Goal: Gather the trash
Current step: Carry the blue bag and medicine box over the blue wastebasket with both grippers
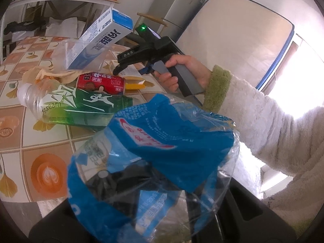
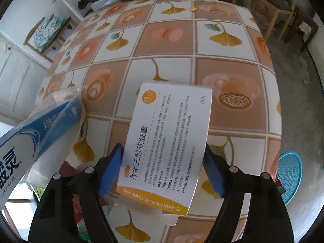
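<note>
Blue-and-clear plastic bag point(image 1: 162, 162) hangs crumpled over the left gripper point(image 1: 113, 184), filling the lower left-wrist view; the jaws are pressed together, pinching the bag film.

Table point(image 2: 222, 46) carries a checked cloth with ginkgo-leaf and coffee prints. Trash on it, left-wrist view: clear bottle point(image 1: 66, 105) with green label lying on its side, red can point(image 1: 101, 83) on its side just behind it, crumpled brown paper point(image 1: 48, 74) beside both. A toothpaste box point(image 1: 101, 40) stands tilted in a clear container point(image 1: 66, 49).

Right gripper point(image 2: 162, 174), held by a hand point(image 1: 182, 70) in a fleece sleeve point(image 1: 263, 121), points steeply down at the table. A white-and-yellow capsule box point(image 2: 168, 147) lies flat between its blue pads point(image 2: 110, 174). Left pad touches the box edge; right pad looks just clear. Jaws spread, no grip evident.
</note>
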The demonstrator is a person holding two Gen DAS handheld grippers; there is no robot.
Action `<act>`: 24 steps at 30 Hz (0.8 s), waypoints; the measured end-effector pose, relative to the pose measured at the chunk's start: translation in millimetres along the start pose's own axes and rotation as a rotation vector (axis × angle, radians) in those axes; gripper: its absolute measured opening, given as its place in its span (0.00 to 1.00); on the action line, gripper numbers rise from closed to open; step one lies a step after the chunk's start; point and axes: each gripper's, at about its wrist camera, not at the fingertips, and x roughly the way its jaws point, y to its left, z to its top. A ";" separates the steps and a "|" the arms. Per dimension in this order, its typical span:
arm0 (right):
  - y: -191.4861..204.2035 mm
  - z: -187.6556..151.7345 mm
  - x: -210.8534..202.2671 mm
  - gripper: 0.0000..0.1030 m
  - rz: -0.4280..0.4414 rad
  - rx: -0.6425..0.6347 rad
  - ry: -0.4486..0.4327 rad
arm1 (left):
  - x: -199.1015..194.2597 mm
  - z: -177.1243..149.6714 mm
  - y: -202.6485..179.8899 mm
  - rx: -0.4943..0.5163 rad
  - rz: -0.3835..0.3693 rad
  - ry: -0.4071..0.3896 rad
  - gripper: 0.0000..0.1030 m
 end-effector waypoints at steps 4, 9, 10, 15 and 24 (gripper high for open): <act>-14.1 -6.7 -7.9 0.70 0.009 0.052 -0.015 | -6.5 0.7 0.7 -0.024 -0.010 -0.025 0.01; -37.2 -26.1 -36.9 0.70 0.040 0.126 -0.067 | -17.1 3.1 -1.4 -0.023 -0.033 -0.047 0.01; -40.2 -30.2 -42.7 0.70 0.045 0.134 -0.078 | -17.8 4.0 -2.1 -0.023 -0.038 -0.050 0.01; -61.3 -66.5 -96.5 0.70 0.097 0.168 -0.171 | -18.2 10.7 -13.5 -0.005 -0.048 -0.063 0.01; -96.5 -159.6 -183.7 0.70 0.219 0.218 -0.321 | 7.8 45.3 -50.8 0.071 -0.085 -0.052 0.01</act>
